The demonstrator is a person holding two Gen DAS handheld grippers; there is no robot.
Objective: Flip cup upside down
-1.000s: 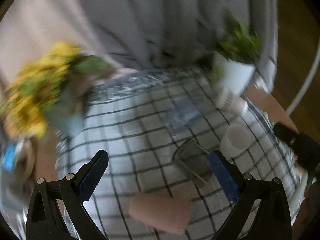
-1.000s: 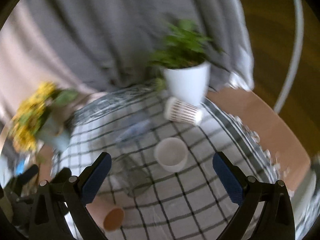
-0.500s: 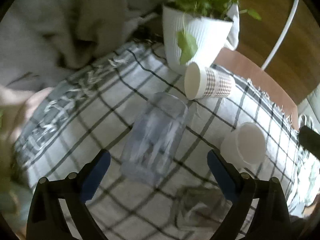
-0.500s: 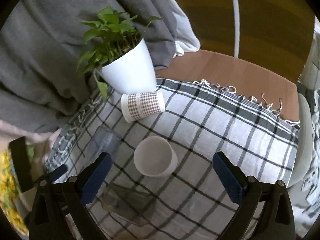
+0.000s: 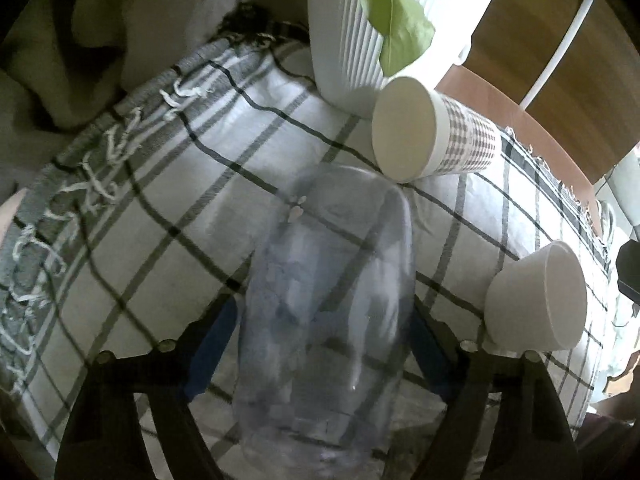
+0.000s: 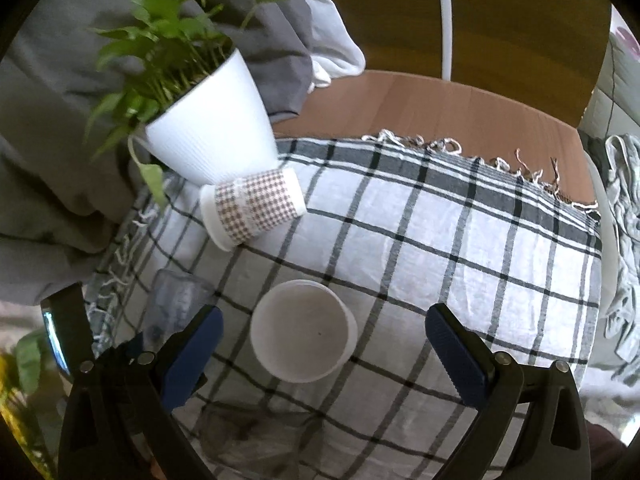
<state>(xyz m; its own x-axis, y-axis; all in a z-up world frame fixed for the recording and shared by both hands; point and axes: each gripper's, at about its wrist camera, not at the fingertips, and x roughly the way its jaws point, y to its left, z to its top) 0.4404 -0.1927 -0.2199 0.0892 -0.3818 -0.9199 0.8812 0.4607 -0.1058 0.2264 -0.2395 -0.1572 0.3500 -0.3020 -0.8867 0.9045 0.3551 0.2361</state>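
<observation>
Between the left gripper (image 5: pixel 320 344) pads: clear plastic cup (image 5: pixel 328 320) lying on its side, jaws straddling, contact unclear | right gripper (image 6: pixel 320 354) spread above white cup (image 6: pixel 302 338) | risk: thin wall buckles or slips.

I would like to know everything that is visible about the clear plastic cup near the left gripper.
The clear plastic cup is tall, see-through and faintly bluish, with smooth walls through which the checked cloth shows. It looks empty. It sits between the blue-padded fingers of the left gripper, closed end pointing away from the camera toward the checked paper cup. Whether the pads press it, or whether it rests on the cloth, is not clear.
</observation>
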